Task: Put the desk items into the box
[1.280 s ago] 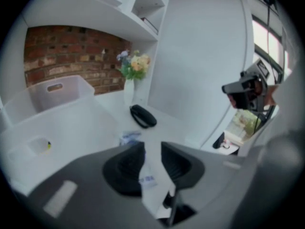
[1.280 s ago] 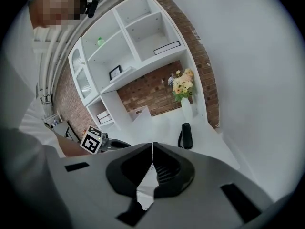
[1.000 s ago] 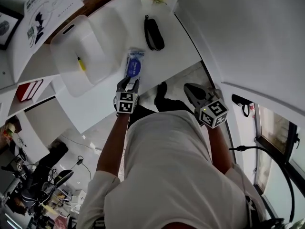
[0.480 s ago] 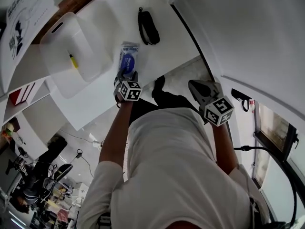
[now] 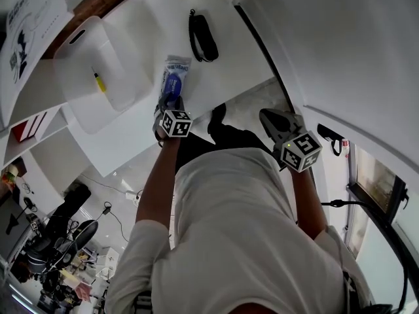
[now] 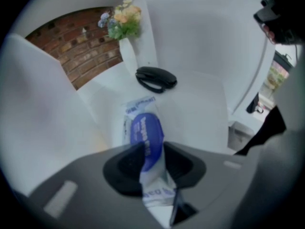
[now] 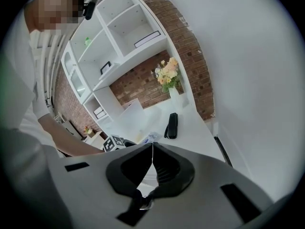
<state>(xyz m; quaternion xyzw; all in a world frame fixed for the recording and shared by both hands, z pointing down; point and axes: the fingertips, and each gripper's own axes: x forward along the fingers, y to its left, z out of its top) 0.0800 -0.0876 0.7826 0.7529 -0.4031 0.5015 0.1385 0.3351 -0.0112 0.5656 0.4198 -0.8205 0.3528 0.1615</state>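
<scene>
A blue and white packet [image 5: 175, 77] lies on the white desk [image 5: 242, 51]. My left gripper [image 5: 171, 103] points steeply down at its near end. In the left gripper view the packet [image 6: 145, 132] runs between the jaws of the left gripper [image 6: 153, 159], which have just been closing and now press on its sides. The white box [image 5: 78, 64] stands to the packet's left, with a small yellow item [image 5: 98, 82] inside. My right gripper [image 5: 270, 120] hangs off the desk's near edge, shut and empty [image 7: 152, 157].
A black case [image 5: 201, 38] lies on the desk beyond the packet, also visible in the left gripper view [image 6: 156, 78]. A vase of flowers [image 6: 123, 20] stands at the back by the brick wall. White shelves [image 7: 119, 37] rise at the left.
My left gripper has dropped onto the near end of the packet and closed on it. The right gripper has stayed shut by the desk edge.
</scene>
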